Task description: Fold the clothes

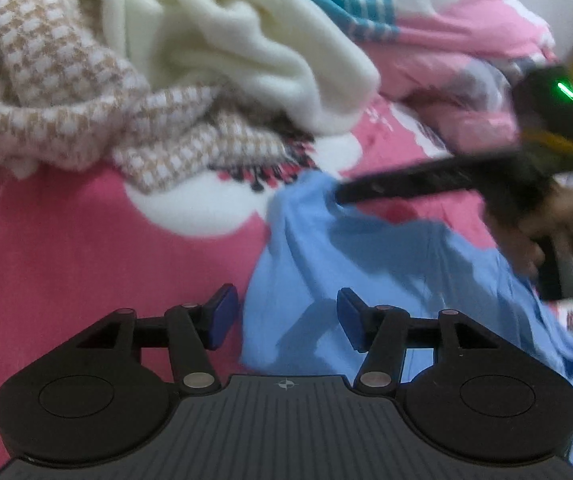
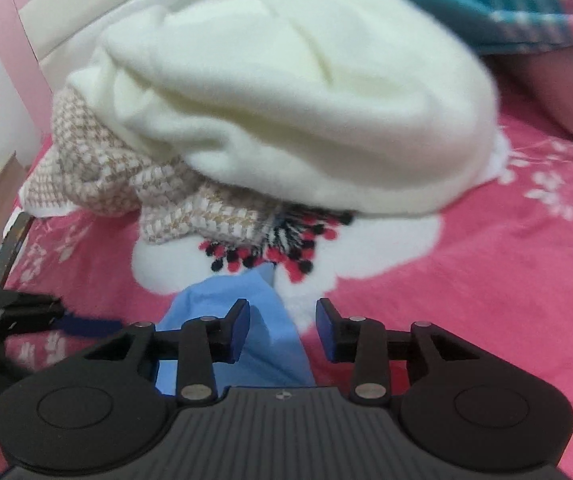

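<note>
Meanwhile, both grippers stand with jaws apart over a blue garment (image 1: 366, 264) on the pink bedspread (image 1: 86, 240). The left gripper (image 1: 282, 316) clamps nothing; between the right gripper (image 2: 282, 330) pads lies the garment's tip, unpressed. Only the left view shows the blurred hand (image 1: 546, 232). Beyond, a cream fleece (image 2: 306, 112) buries a checked knit (image 2: 98, 168).

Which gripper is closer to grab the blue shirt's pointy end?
Probably the right gripper: the blue shirt tip lies between its open fingers. The left gripper sits over the shirt's side edge.
</note>
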Tool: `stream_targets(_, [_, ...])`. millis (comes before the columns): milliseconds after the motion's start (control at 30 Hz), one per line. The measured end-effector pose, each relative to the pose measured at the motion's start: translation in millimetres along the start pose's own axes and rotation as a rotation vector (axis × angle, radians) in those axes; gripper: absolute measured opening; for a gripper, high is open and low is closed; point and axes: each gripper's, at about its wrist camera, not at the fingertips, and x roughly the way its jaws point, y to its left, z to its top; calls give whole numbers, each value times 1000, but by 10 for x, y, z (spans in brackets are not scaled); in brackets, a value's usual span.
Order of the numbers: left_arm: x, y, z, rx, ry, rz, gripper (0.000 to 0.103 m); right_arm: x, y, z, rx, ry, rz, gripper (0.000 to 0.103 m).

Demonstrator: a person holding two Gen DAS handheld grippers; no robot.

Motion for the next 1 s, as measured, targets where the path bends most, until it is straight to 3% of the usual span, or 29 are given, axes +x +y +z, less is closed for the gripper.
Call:
stream_targets(67, [-12, -16, -52, 31, -3, 5, 49, 104, 38, 36, -26, 22, -1, 38])
stream_targets(133, [-13, -12, -75, 41, -11, 9, 40, 121, 45, 60, -28, 26, 19, 2])
stream_targets(333, [-47, 195, -58, -78, -1, -57, 36, -37, 55, 61, -6, -43, 68, 1])
stream_targets(433, [-41, 226, -56, -69, 10, -78, 34, -154, 70, 85, 5, -121, 82, 1])
stream_targets(500, [-27, 206, -66, -37, 16, -65, 10, -193, 100, 114, -11, -158, 82, 1])
stream_targets(600, [-35, 197, -88, -20, 3, -53, 1, -210, 146, 150, -36, -185, 81, 1])
stream_targets(733, [-172, 192, -100, -29, -54, -19, 1, -167, 174, 148, -65, -199, 63, 1])
stream_targets(1000, [-141, 171, -183, -11, -25, 53, 1, 311, 164, 101, -114, -141, -2, 1])
